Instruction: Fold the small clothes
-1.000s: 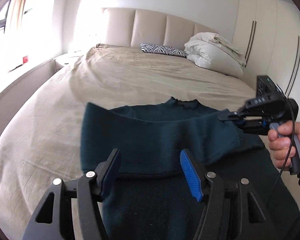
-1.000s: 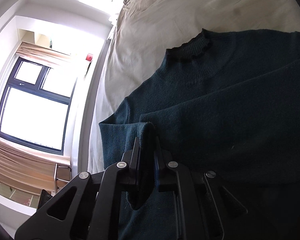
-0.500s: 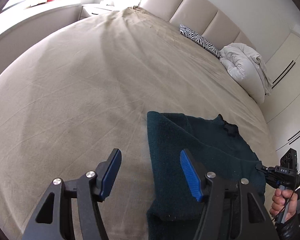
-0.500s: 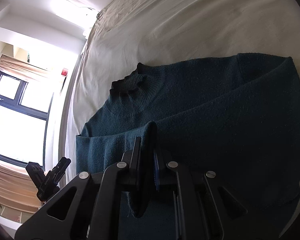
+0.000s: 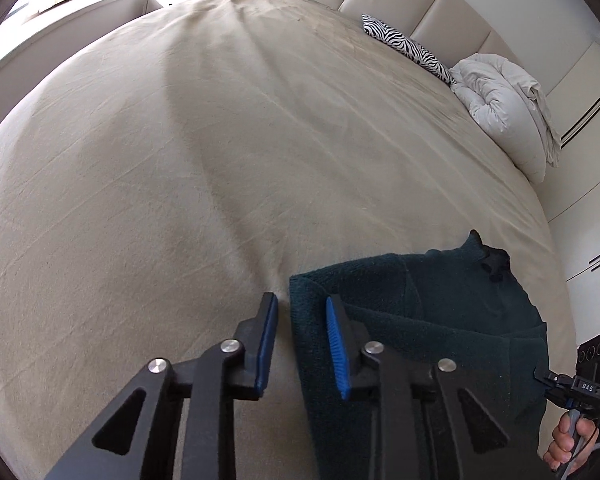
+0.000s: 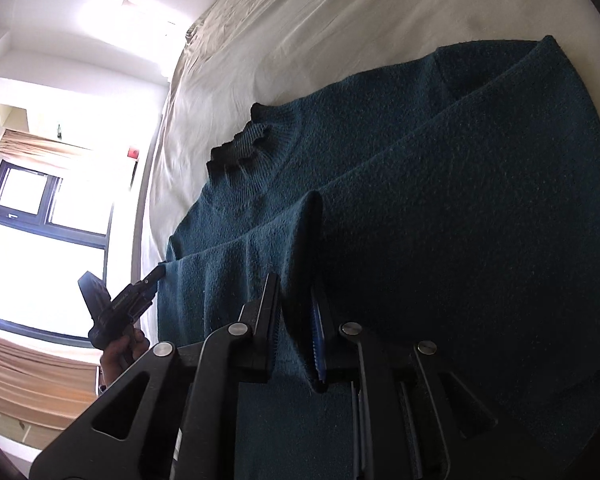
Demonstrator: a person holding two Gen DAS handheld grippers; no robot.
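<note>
On bed [image 5: 180,140]: one teal sweater [image 6: 440,208]; right claw [image 6: 294,320] pinching sleeve fold, left claw [image 5: 300,328] parted astride edge.

Teal on beige

My sweater [image 5: 440,312] was dark teal on the beige bedsheet [image 5: 220,140]; my left gripper [image 5: 300,340] was black with blue pads [image 5: 334,344]; the pillow [image 5: 404,46] was zebra-striped, the duvet [image 5: 504,104] white.

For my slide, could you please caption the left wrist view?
Left gripper, jaws partly open, straddles the folded edge of a dark teal sweater on a beige bed.
</note>
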